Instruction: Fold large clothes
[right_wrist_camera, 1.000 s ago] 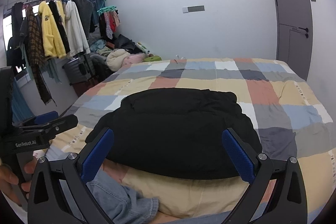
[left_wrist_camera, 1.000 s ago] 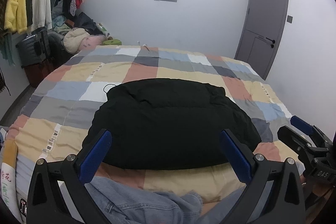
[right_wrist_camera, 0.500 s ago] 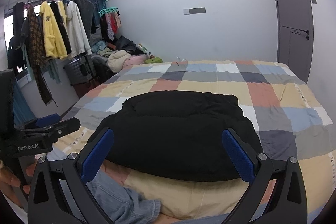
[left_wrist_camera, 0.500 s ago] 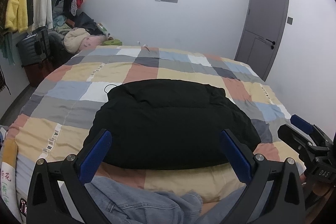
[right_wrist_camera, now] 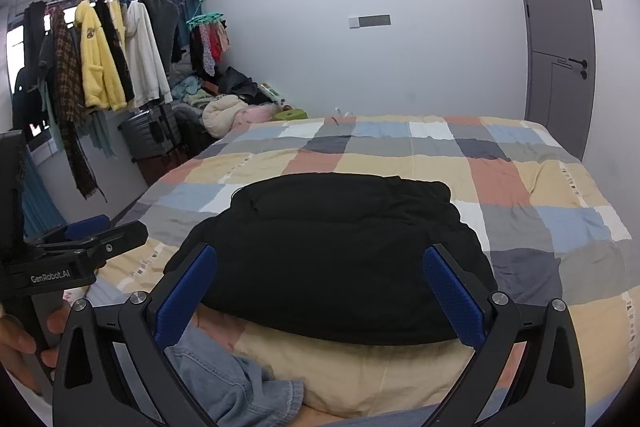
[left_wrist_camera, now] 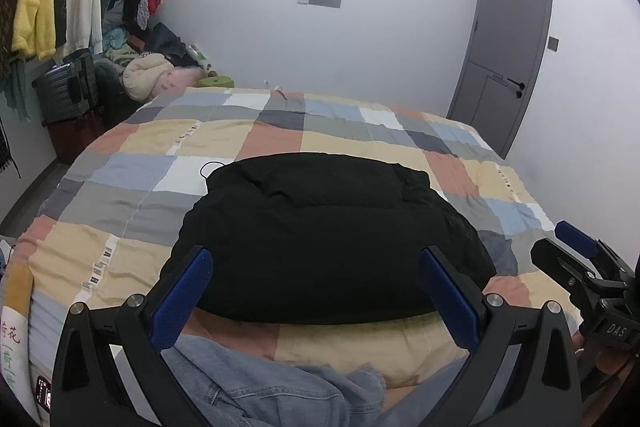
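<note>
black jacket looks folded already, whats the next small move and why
Probably reach the left claw down to the denim garment at the near bed edge. The black jacket already lies as a compact bundle on the quilt, and both claws, right included, hang open and empty short of it.

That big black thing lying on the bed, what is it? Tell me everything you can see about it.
The black jacket looks like a puffy, padded coat, matte and soft, already folded into a rounded bundle. It lies flat on the checked quilt near the bed's front edge. A thin black cord loop sticks out at its far left corner. Nothing grips it: the left gripper and right gripper both stand open in front of it.
</note>
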Motion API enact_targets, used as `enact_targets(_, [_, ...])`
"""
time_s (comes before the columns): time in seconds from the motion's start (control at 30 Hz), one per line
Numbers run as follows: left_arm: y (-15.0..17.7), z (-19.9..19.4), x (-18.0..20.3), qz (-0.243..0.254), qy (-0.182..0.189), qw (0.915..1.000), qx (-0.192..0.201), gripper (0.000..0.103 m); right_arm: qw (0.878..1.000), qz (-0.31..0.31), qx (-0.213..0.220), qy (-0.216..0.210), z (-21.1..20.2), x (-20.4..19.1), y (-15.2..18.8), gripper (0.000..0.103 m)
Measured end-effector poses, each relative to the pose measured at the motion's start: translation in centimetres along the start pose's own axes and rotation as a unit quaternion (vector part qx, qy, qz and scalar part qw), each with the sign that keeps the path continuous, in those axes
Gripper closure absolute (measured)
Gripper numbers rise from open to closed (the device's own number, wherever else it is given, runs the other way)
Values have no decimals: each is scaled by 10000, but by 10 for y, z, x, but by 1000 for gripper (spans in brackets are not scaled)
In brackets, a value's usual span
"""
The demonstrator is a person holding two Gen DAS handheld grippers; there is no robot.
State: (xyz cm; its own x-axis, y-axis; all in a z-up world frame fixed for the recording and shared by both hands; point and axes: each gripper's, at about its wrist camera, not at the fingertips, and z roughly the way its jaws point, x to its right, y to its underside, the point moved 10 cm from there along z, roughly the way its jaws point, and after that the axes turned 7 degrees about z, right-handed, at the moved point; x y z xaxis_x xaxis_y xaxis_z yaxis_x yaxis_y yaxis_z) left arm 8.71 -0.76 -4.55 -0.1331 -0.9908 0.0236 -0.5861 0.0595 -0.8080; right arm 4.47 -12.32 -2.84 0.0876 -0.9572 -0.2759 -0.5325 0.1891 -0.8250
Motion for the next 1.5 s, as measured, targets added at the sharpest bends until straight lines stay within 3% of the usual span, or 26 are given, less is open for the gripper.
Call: enact_targets(1.5, [3, 1, -1, 70, -19, 10000, -67, 0, 9996, 189, -81, 217, -5, 12, 13, 0])
